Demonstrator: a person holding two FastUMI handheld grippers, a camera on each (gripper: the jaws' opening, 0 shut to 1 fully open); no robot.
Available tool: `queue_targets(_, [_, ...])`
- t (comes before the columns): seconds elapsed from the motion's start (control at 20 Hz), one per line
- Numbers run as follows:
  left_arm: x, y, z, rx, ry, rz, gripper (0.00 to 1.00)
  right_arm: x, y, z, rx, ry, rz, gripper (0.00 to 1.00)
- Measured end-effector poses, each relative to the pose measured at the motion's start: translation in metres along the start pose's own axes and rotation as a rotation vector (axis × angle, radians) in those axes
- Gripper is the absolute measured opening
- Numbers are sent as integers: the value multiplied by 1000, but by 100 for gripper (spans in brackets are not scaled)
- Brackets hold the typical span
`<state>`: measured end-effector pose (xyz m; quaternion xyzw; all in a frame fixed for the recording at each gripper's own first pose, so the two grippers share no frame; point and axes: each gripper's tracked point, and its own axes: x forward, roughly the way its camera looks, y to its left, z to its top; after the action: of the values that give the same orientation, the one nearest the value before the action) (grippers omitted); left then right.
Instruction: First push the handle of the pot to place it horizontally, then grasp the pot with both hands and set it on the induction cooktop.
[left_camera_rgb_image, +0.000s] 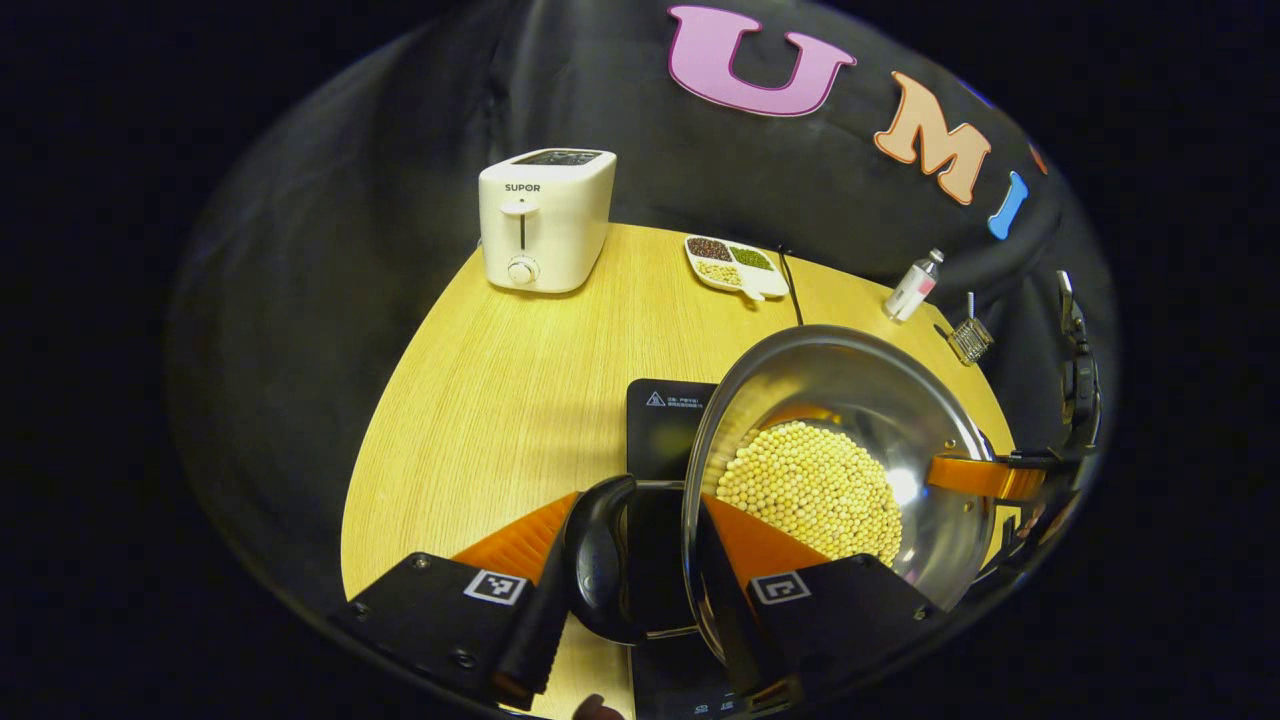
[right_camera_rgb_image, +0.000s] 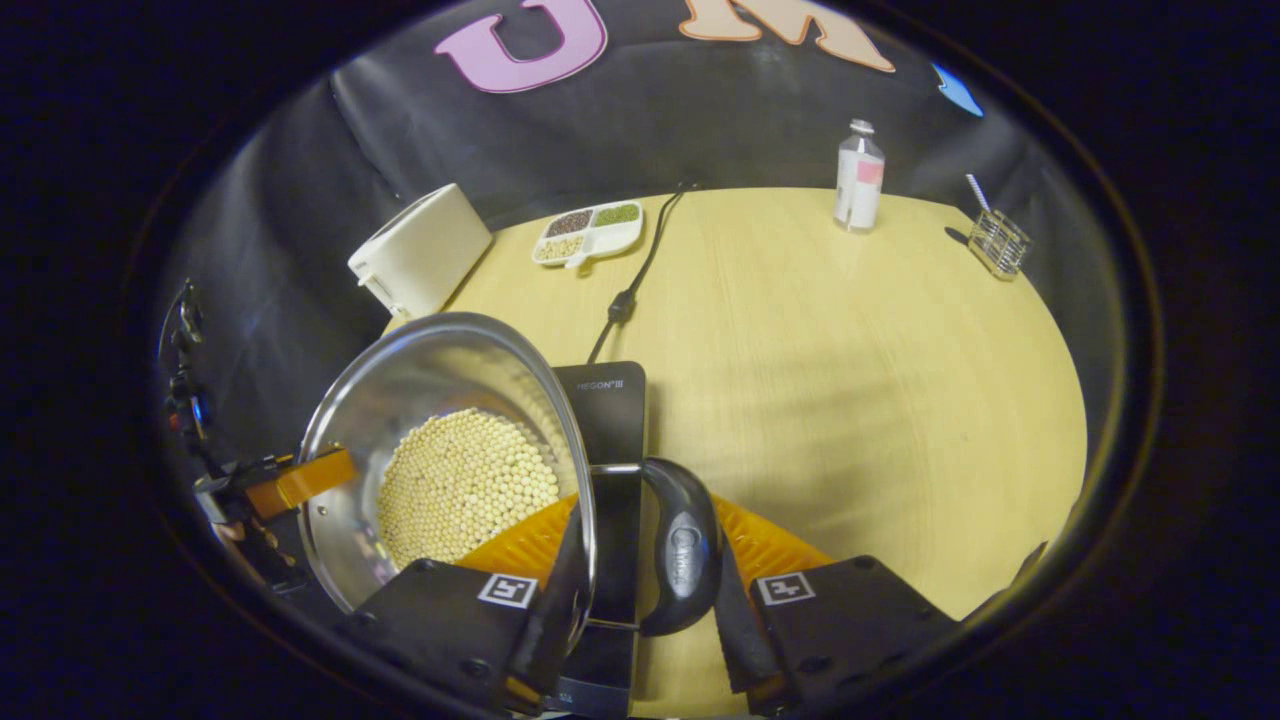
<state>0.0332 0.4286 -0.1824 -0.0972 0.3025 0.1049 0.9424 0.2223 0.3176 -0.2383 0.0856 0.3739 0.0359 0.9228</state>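
second step in hand: pot (left_camera_rgb_image: 850, 450), holding pale beans, gripped at both sides, left gripper (left_camera_rgb_image: 640, 590) with jaws clamped on one black side handle (left_camera_rgb_image: 600, 560), right gripper (right_camera_rgb_image: 640, 590) clamped likewise on the other handle (right_camera_rgb_image: 680, 545). pot over the black induction cooktop (left_camera_rgb_image: 665, 420) on the counter (left_camera_rgb_image: 520, 380); contact with the glass cannot be told. next, by judgement: lower level and centred, then part both jaws.

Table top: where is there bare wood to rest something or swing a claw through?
Widest bare wood table: right of the black induction cooktop, up to the white bottle and wire basket. Another patch: between the white toaster and cooktop. Crowded: around the steel pot of pale beans, the power cord and divided grain dish.
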Motion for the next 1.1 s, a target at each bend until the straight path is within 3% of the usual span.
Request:
queue_targets(0.1, [0,-2,0,13,-5,1,69,-2,3,5,9,-16,13,57])
queue_targets(0.15, [0,-2,0,29,-9,5,69,-3,2,6,9,-18,16,65])
queue_targets(0.2, [2,-5,1,47,-17,2,80,-1,3,5,7,-16,17,82])
queue_targets(0.25, [-1,-5,3,60,-23,8,86,-1,3,4,7,-14,20,75])
queue_targets(0.3, [-1,-5,6,67,-32,7,95,-2,4,5,6,-17,23,75])
queue_targets(0.45, [-1,-5,8,81,-42,7,98,0,5,7,1,-25,26,96])
queue_targets(0.7, [-9,-2,25,103,-118,21,98,-7,1,19,-20,-66,26,95])
queue_targets(0.95, [-30,-11,64,204,-272,72,98,-30,-3,56,-23,-197,43,94])
queue_targets(1.05, [-45,-19,84,257,-345,108,98,-47,-5,71,-21,-249,55,99])
queue_targets(1.1, [-55,-25,93,286,-378,125,98,-57,-5,80,-21,-283,67,95])
